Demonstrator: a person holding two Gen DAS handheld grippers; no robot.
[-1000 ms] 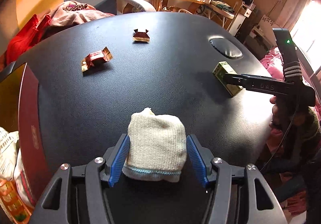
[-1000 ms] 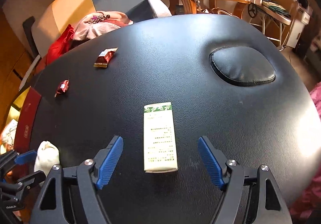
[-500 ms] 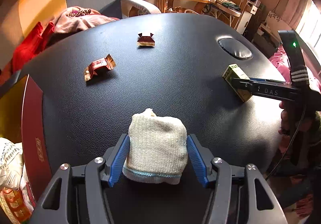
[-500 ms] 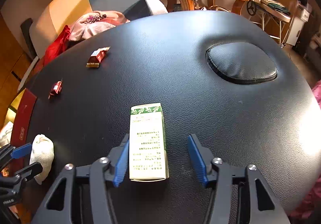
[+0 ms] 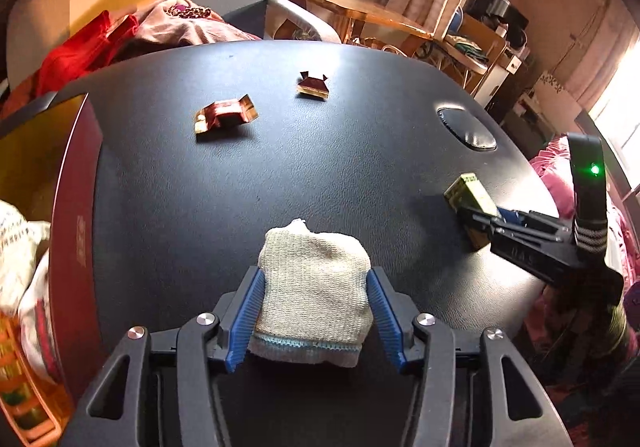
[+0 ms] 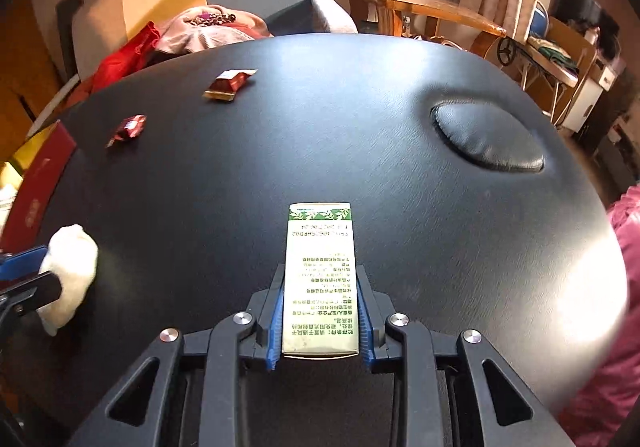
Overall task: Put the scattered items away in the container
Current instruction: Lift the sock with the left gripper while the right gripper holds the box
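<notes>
My left gripper (image 5: 314, 283) is shut on a rolled beige cloth (image 5: 314, 293), held just above the black padded table (image 5: 320, 167). My right gripper (image 6: 320, 287) is shut on a white and green box (image 6: 320, 275) that lies lengthwise between the blue pads. In the left wrist view the box (image 5: 468, 197) and the right gripper (image 5: 496, 217) are at the right. In the right wrist view the cloth (image 6: 68, 279) is at the far left. Two red-gold candy wrappers (image 5: 226, 115) (image 5: 314, 87) lie further back. The red container (image 5: 68, 207) stands at the table's left edge.
An oval headrest pad (image 6: 488, 143) is set into the table at the right. A chair with red and pink clothes (image 5: 140, 31) stands behind the table. Bags (image 5: 20, 247) lie inside the container. A wooden table (image 6: 420, 7) and shelves are in the background.
My right gripper has closed from wide open onto the white and green box. My left gripper still holds the cloth and has shifted a little, so the container shows more at the left.
</notes>
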